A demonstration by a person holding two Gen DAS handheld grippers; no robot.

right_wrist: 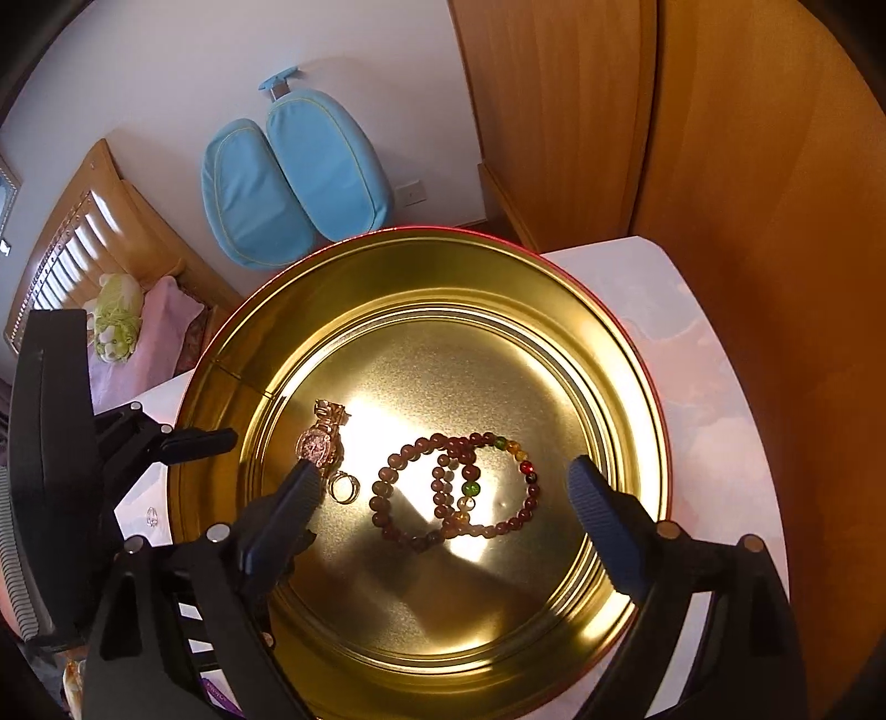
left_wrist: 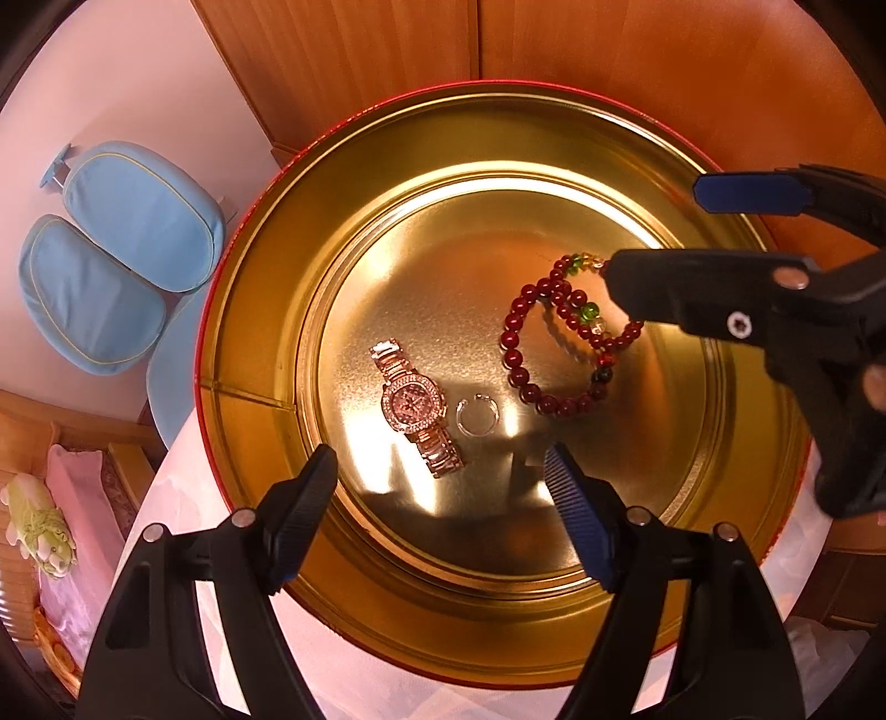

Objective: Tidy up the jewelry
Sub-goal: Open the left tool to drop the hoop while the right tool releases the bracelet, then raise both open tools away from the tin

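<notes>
A round gold tin (left_wrist: 249, 332) (right_wrist: 232, 387) with a red outside stands on a white table. On its floor lie a rose-gold watch (left_wrist: 415, 407) (right_wrist: 321, 443), a small silver ring (left_wrist: 477, 415) (right_wrist: 344, 487) just right of it, and dark red beaded bracelets (left_wrist: 510, 327) (right_wrist: 381, 488) with a few green and yellow beads. My left gripper (left_wrist: 443, 471) hangs open above the watch and ring, holding nothing. My right gripper (right_wrist: 443, 473) (left_wrist: 659, 232) stands open over the bracelets, nothing between its pads. In the right wrist view one left finger (right_wrist: 199, 443) shows at the tin's left rim.
The white table (right_wrist: 692, 360) is ringed by wooden cabinet walls (left_wrist: 498, 44) (right_wrist: 720, 221) behind and to the right. A blue padded chair (left_wrist: 122, 249) (right_wrist: 293, 183) stands to the left. A bed with a green plush toy (right_wrist: 116, 321) lies further left.
</notes>
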